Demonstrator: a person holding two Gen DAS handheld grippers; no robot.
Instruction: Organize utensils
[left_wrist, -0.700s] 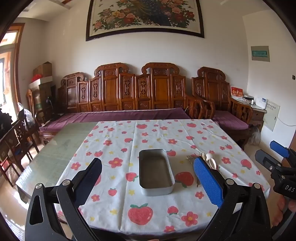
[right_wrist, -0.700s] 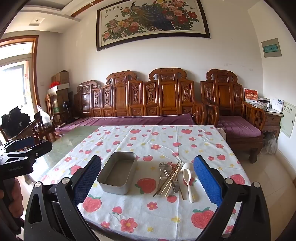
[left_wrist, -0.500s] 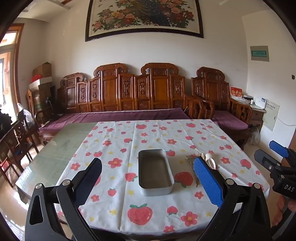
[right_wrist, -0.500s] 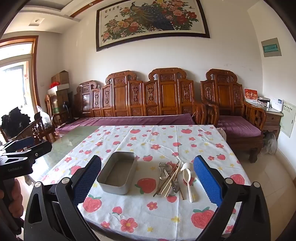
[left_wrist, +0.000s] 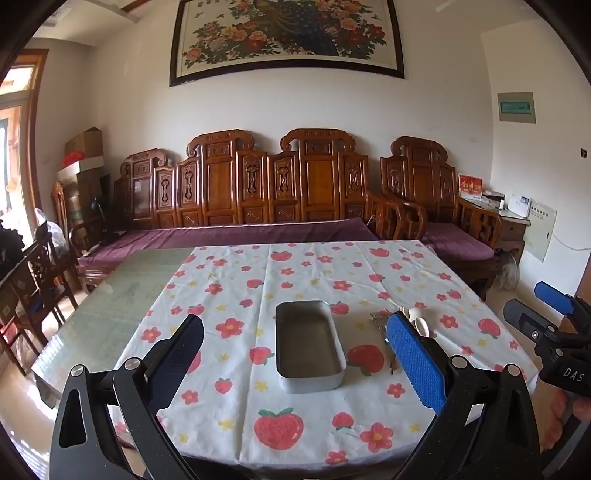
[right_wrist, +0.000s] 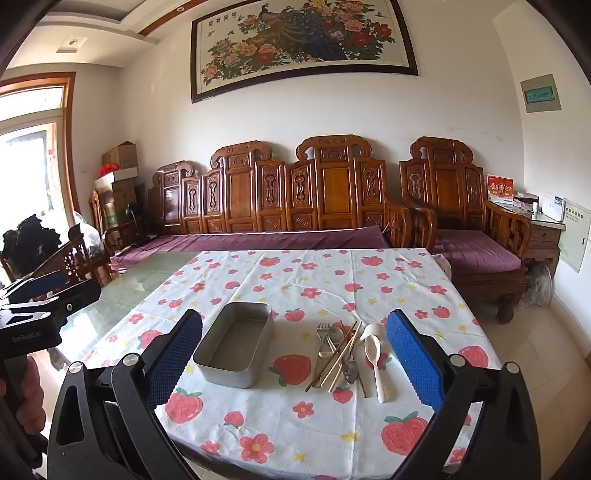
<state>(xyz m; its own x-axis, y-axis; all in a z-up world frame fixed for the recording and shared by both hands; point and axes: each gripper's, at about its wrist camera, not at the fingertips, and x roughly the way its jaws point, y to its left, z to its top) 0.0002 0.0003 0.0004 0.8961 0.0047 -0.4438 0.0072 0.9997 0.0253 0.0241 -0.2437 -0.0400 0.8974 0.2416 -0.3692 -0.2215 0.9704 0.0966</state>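
The metal tray (right_wrist: 236, 345) sits empty on the counter (right_wrist: 314, 435), which is covered by a white cloth printed with strawberries and flowers. Just right of the metal tray lies the utensil pile (right_wrist: 341, 354): a metal fork (right_wrist: 323, 338), wooden chopsticks (right_wrist: 343, 356), a white spoon (right_wrist: 375, 360), a second white spoon partly under it, and what looks like a metal spoon beneath the chopsticks. No utensil is in the metal tray yet.

The left gripper (left_wrist: 295, 354) is released, jaws spread wide, with nothing between them; it hangs in front of the metal tray, apart from it. The right gripper (right_wrist: 293, 354) is also released and empty, hanging in front of the metal tray and the utensil pile.

Recommended procedure for the step in hand, the first pick:
1. Use the right gripper, as the utensil pile lies on its side of the metal tray.
2. Start with the white spoon, which lies at the outer edge of the utensil pile and appears free of overlap.
3. Close across the handle, not the bowl, so it does not twist.
4. Avoid the chopsticks first: they cross the fork and would likely drag it.
5. Lay each item lengthwise in the metal tray.

Legible writing: "DAS" on the right gripper body in the left wrist view. Lettering on the left gripper body, the painting's inscription and the red card beside the armchair are too small to read.
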